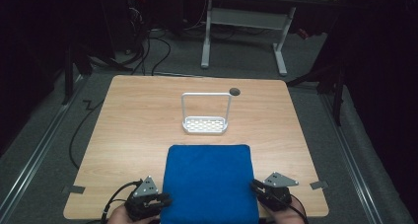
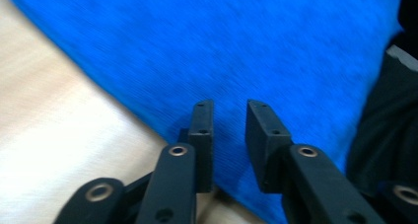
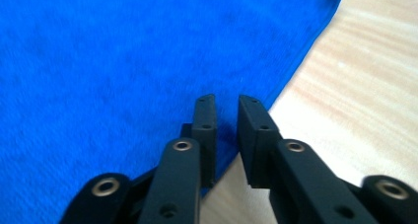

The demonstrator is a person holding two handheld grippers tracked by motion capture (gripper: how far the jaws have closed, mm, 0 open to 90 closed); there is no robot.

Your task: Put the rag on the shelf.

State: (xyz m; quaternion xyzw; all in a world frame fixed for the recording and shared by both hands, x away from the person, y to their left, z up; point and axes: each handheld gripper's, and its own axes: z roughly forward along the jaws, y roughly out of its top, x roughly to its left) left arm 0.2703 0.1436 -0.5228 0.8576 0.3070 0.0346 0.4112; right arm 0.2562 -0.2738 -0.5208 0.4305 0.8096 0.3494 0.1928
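A blue cloth [image 1: 209,182] lies flat and square on the near middle of the wooden table [image 1: 133,120]. My left gripper [image 1: 166,200] sits at the cloth's near left edge and my right gripper [image 1: 254,186] at its near right edge. In the left gripper view the jaws [image 2: 229,105] stand a little apart over the cloth's [image 2: 222,46] edge, with nothing pinched between them. In the right gripper view the jaws [image 3: 226,99] show a narrow gap above the cloth's [image 3: 123,61] border, also holding nothing.
A white rack [image 1: 204,125] with a tall loop handle stands behind the cloth, mid-table. A dark round hole [image 1: 234,91] sits near the table's far edge. Grey tape tabs [image 1: 74,189] [image 1: 319,185] mark the near corners. A white desk frame [image 1: 241,21] stands beyond on the floor.
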